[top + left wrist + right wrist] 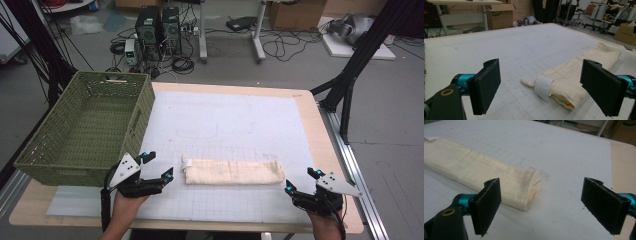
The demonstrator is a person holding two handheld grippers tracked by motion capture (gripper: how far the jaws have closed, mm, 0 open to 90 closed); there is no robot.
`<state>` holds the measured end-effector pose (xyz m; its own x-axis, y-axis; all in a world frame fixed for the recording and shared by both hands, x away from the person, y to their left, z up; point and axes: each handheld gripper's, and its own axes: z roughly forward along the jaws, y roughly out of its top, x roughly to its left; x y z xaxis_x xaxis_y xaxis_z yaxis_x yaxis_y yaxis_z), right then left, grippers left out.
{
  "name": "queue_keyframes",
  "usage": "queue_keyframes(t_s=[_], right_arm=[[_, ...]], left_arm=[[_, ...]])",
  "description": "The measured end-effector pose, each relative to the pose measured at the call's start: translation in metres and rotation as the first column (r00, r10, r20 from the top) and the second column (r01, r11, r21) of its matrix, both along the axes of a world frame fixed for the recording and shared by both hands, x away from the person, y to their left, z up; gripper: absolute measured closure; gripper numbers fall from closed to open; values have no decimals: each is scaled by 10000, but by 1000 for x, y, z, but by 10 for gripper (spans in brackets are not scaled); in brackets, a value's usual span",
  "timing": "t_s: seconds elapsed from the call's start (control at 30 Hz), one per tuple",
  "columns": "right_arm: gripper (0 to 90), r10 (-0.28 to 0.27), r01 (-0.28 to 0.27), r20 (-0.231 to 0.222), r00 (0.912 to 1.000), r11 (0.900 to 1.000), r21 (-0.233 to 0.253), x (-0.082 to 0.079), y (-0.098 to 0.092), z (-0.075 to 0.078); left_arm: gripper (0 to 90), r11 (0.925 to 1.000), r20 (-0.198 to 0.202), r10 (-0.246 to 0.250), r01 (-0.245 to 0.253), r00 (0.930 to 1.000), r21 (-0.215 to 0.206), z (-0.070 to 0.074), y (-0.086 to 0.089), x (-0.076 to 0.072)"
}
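From above, a folded cream cloth (pixel 234 172) lies on the counter's white mat (pixel 225 120), between the left gripper (pixel 157 166) and right gripper (pixel 301 181), beside a green basket (pixel 82 127). The left gripper view shows spread fingers (pixel 485 85) facing the cloth's tagged end. The right gripper view shows fingers (pixel 486 203) spread before its other end.

We hold left tongs (pixel 157 164) low near our edge of tabletop (pixel 300 102), jaws spread wide, nothing between them. Right tongs (pixel 301 181) sit low too, jaws equally wide apart, empty. Left hand (pixel 126 207) and right hand (pixel 325 222) grip from behind, forearms entering from below.
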<state>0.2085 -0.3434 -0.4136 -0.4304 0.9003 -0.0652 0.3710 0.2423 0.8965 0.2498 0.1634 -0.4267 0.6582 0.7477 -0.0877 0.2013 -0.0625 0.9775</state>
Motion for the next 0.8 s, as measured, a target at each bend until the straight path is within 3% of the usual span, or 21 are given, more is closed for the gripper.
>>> queue_keyframes(t_s=[0.8], right_arm=[[151, -81, 81, -71, 9999, 10000, -36, -4, -9, -3]], left_arm=[[170, 9996, -277, -236, 241, 9993, 170, -3, -9, 5]])
